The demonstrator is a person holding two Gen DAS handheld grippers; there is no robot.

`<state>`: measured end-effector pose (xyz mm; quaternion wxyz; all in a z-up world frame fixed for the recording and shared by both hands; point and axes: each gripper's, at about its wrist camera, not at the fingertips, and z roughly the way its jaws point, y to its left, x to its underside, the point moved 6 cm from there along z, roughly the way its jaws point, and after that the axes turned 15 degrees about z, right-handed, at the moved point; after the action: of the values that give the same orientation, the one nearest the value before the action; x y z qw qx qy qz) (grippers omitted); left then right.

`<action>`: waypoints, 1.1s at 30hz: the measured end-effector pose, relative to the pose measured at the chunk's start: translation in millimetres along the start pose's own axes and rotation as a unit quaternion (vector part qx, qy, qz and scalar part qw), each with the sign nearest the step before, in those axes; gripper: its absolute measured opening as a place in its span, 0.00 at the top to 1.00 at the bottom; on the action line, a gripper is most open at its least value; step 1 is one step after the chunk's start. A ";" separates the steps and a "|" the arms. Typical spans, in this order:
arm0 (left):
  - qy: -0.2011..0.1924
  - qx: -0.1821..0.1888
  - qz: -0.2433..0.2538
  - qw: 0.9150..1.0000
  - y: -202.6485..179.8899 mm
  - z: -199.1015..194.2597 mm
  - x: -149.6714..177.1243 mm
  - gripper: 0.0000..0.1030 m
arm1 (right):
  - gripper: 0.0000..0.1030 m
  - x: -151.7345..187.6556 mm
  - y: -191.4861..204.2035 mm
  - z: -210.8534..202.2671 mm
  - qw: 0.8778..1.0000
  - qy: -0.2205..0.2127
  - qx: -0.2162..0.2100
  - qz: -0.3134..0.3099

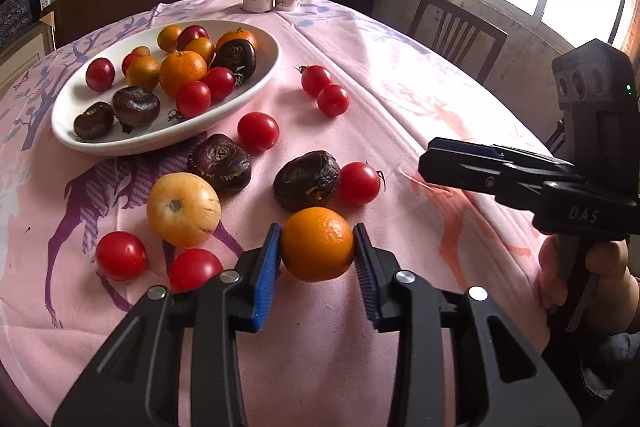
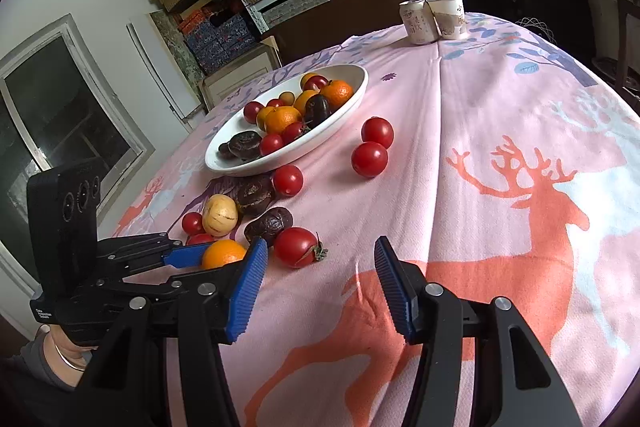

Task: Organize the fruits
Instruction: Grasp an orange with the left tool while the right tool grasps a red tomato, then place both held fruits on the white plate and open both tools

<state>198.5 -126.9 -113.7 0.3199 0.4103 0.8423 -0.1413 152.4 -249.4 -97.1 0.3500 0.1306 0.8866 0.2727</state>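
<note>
Left wrist view: the left claw [image 1: 317, 259] grips a small round orange mandarin [image 1: 317, 244] between its blue ribbed pads, low over the pink deer-print cloth of the worktop [image 1: 400, 99]. The step in hand looks like the pick-up; next it probably calls for a lift and a carry far-left to the white oval ceramic dish [image 1: 264, 67], already part filled, with room near its near rim.

Right wrist view: the right claw [image 2: 320, 287] is wide and holds nothing, hovering over bare cloth; the mandarin [image 2: 222, 254] sits to its left in the other claw, a red cherry tomato [image 2: 296, 247] just beyond
</note>
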 end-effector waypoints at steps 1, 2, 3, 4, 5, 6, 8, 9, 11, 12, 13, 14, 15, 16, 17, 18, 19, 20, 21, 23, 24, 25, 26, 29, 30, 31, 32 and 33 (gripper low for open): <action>-0.009 0.004 -0.005 1.000 -0.5 -7.9 2.1 0.66 | 0.45 1.1 1.4 0.0 1.000 0.002 0.000 -0.004; -0.016 0.004 -0.009 1.000 -0.3 -16.3 4.7 0.66 | 0.45 2.9 4.0 0.8 1.000 0.005 0.001 -0.012; -0.021 0.001 -0.012 1.000 0.3 -25.3 8.4 0.66 | 0.45 5.2 7.4 2.7 1.000 0.011 0.004 -0.023; -0.025 -0.001 -0.015 1.000 1.4 -33.1 11.7 0.66 | 0.45 7.4 11.3 5.4 0.999 0.018 0.012 -0.035; -0.028 -0.002 -0.019 0.999 3.2 -40.4 15.2 0.66 | 0.45 10.1 15.8 9.8 0.998 0.027 0.023 -0.052; -0.029 -0.002 -0.024 0.999 5.7 -47.0 19.1 0.66 | 0.46 12.7 20.1 14.6 0.996 0.038 0.035 -0.069; -0.028 -0.008 -0.031 0.999 11.3 -56.1 25.7 0.66 | 0.47 16.8 26.9 25.0 0.992 0.061 0.055 -0.093; -0.028 -0.011 -0.035 0.999 14.5 -59.8 28.9 0.66 | 0.49 18.0 29.3 30.2 0.990 0.069 0.067 -0.101; -0.028 -0.014 -0.043 0.999 19.8 -63.1 35.1 0.66 | 0.51 18.7 33.2 40.1 0.987 0.082 0.085 -0.113; -0.028 -0.014 -0.048 0.998 22.6 -64.0 38.1 0.66 | 0.51 18.6 34.6 44.6 0.985 0.087 0.092 -0.117; -0.028 -0.014 -0.053 0.998 24.6 -64.4 40.3 0.66 | 0.51 17.8 36.1 48.9 0.983 0.090 0.100 -0.122; -0.029 -0.013 -0.057 0.998 26.4 -64.6 42.0 0.66 | 0.51 16.9 37.9 51.7 0.982 0.090 0.104 -0.126; -0.029 -0.012 -0.061 0.998 27.2 -64.0 44.0 0.66 | 0.52 15.1 38.6 54.6 0.982 0.090 0.109 -0.128; -0.029 -0.010 -0.063 0.998 27.8 -63.7 45.4 0.66 | 0.52 14.3 38.4 56.9 0.981 0.091 0.112 -0.128; -0.030 -0.010 -0.063 0.998 28.0 -63.6 46.6 0.66 | 0.54 12.7 38.6 59.0 0.981 0.091 0.114 -0.127; -0.031 -0.010 -0.063 0.997 27.9 -63.4 47.2 0.66 | 0.61 12.0 38.4 60.1 0.981 0.093 0.115 -0.126; -0.031 -0.009 -0.063 0.997 28.3 -63.5 47.7 0.66 | 0.66 10.9 37.6 60.3 0.981 0.091 0.118 -0.126; -0.032 -0.009 -0.064 0.997 28.5 -63.8 48.1 0.66 | 0.68 10.9 36.6 59.5 0.981 0.091 0.118 -0.127; -0.034 -0.008 -0.065 0.997 29.6 -64.7 48.2 0.66 | 0.69 11.2 36.2 58.2 0.981 0.091 0.116 -0.125; -0.039 -0.009 -0.068 0.997 32.3 -67.6 47.3 0.66 | 0.69 11.5 34.4 52.7 0.984 0.086 0.109 -0.116; -0.042 -0.009 -0.071 0.997 34.2 -69.9 46.2 0.66 | 0.69 11.6 34.3 48.3 0.986 0.083 0.099 -0.109; -0.046 -0.008 -0.073 0.996 36.3 -72.6 44.8 0.66 | 0.69 10.9 35.2 43.9 0.987 0.080 0.089 -0.104; -0.051 -0.008 -0.074 0.996 38.8 -75.6 42.7 0.66 | 0.69 9.2 36.2 38.2 0.989 0.075 0.081 -0.099; -0.063 -0.016 -0.075 0.995 50.1 -82.6 32.5 0.66 | 0.69 -3.5 42.2 21.9 0.994 0.059 0.052 -0.082; -0.065 -0.020 -0.075 0.995 55.6 -83.1 27.8 0.66 | 0.69 -10.3 44.9 18.9 0.995 0.056 0.044 -0.076; -0.066 -0.025 -0.074 0.995 61.9 -83.0 21.8 0.66 | 0.69 -18.1 48.3 17.9 0.995 0.054 0.037 -0.073; -0.069 -0.030 -0.072 0.995 67.2 -82.9 15.7 0.66 | 0.69 -27.3 52.3 18.2 0.996 0.050 0.033 -0.071; -0.072 -0.038 -0.071 0.994 75.4 -82.6 8.2 0.66 | 0.69 -36.7 56.5 19.9 0.996 0.046 0.030 -0.070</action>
<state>218.7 -33.7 -54.9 0.3846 0.3259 0.8486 -0.1605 195.0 -210.9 -56.5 0.3234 0.0657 0.9164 0.2264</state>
